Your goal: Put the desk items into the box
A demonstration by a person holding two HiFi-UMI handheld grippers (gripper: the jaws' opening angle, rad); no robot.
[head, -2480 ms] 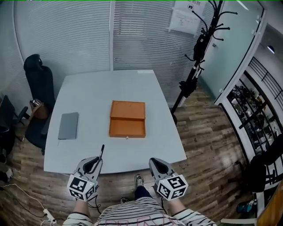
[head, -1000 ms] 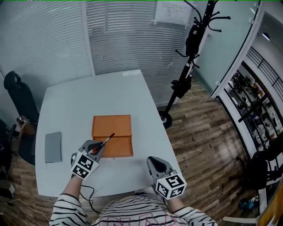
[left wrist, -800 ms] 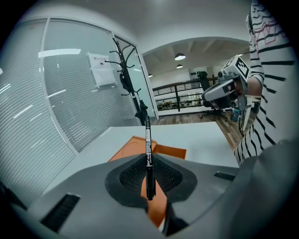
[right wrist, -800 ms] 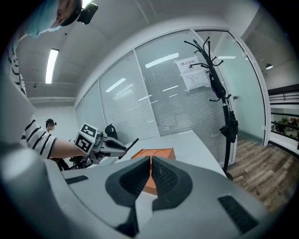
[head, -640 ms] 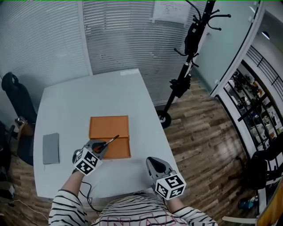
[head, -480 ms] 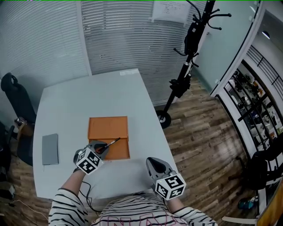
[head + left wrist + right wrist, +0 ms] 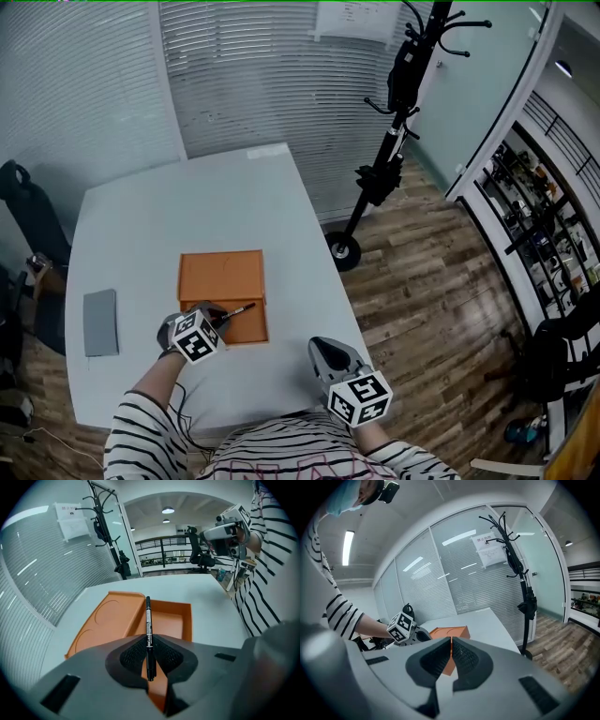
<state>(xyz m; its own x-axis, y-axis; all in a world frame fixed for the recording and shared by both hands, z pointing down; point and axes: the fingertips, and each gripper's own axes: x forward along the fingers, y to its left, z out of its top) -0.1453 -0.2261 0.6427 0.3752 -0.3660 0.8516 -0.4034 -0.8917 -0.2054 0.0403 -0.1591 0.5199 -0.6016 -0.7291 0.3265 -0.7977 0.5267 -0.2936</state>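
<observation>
Box: the flat orange box [image 7: 222, 281] looks smooth and matt; plastic or leather-like, I cannot tell which.
Pen: the slim black plastic pen [image 7: 148, 620] is faintly glossy.
Gripper: the left gripper [image 7: 149, 641] is dull dark-grey plastic, its pads [image 7: 133, 654] finely ribbed.
Table: the pale grey table top [image 7: 169, 216] is smooth, satin.
Notebook: at the left, the grey notebook [image 7: 100, 322] has a matt cover.
Floor: at the right, the wooden plank floor [image 7: 422, 300] is glossy.
Sleeve: the striped sleeve [image 7: 141, 427] is soft cloth.
</observation>
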